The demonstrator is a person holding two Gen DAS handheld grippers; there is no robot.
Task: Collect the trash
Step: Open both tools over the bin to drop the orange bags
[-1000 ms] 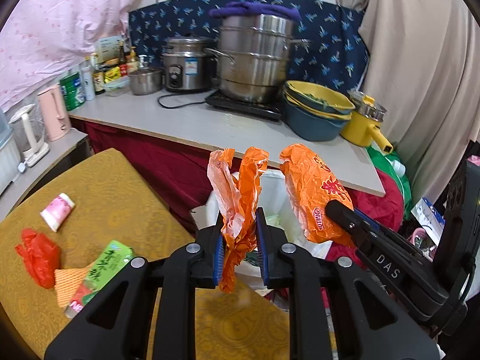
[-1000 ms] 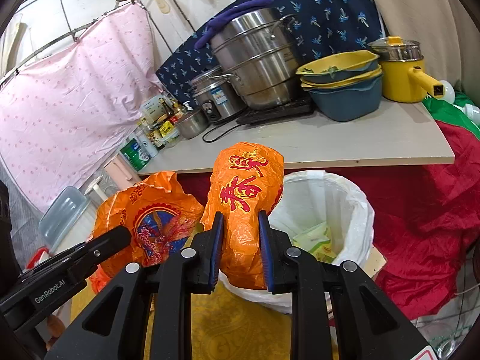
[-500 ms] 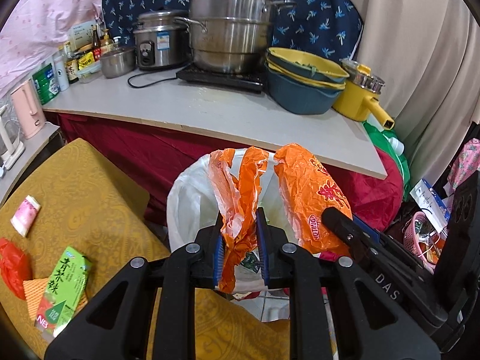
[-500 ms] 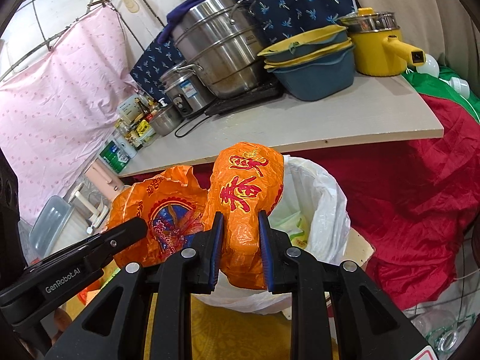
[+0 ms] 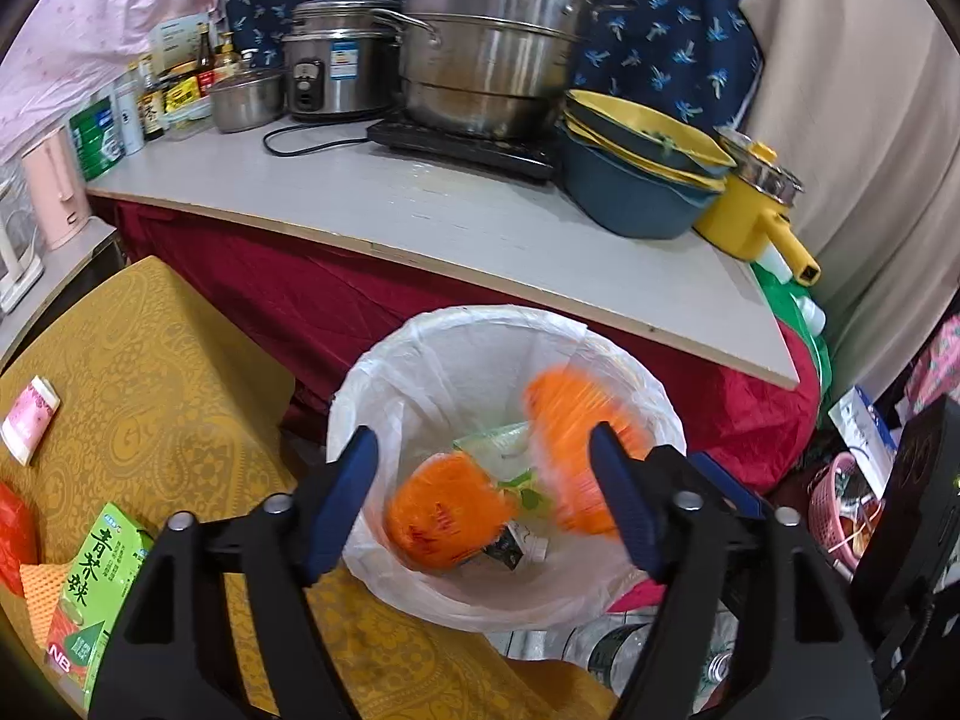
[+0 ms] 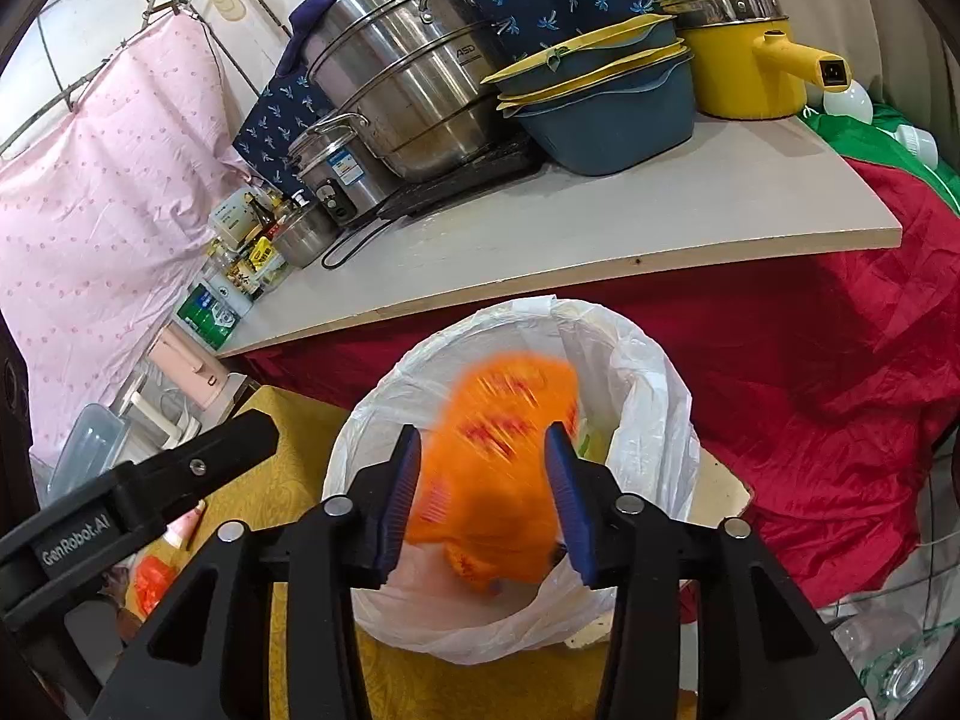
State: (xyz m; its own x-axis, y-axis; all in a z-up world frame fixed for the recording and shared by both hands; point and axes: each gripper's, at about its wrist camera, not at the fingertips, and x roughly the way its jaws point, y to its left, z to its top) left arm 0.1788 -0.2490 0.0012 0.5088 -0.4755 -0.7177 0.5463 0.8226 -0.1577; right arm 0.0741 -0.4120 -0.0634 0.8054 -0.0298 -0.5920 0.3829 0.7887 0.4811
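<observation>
**Two orange wrappers dropping into the bin, more trash left on the yellow cloth**

Both grippers hang over the white-lined trash bin (image 5: 507, 354), which sits just ahead of and below the jaws. Left gripper (image 5: 483, 498): jaws have just been opening, now spread wide w/ nothing pinched between them. Its orange wrapper (image 5: 444, 516) lies down in the liner, below and between the jaws, beside a green pack and a small dark carton. Right gripper (image 6: 489, 501): jaws have also just been opening, pads clear of the second orange wrapper (image 6: 504, 462), which is a motion-blurred smear between them, so I'd say it's falling, not held. Same wrapper shows blurred just inside the left gripper's right jaw, over the bin.

Progress, as I judge it: these two pieces are as good as binned. Not done tho. On the yellow-cloth bench, well left of the left jaws, there's still a green tea carton (image 5: 90, 588), a red plastic bag (image 5: 15, 546) at the frame edge, an orange waffle-pattern piece (image 5: 39, 594) under the carton, and a small pink packet (image 5: 30, 420) further off. Those look like the next pickups. The grey bench behind the bin holds pots, bowls and bottles, prob. not trash.
</observation>
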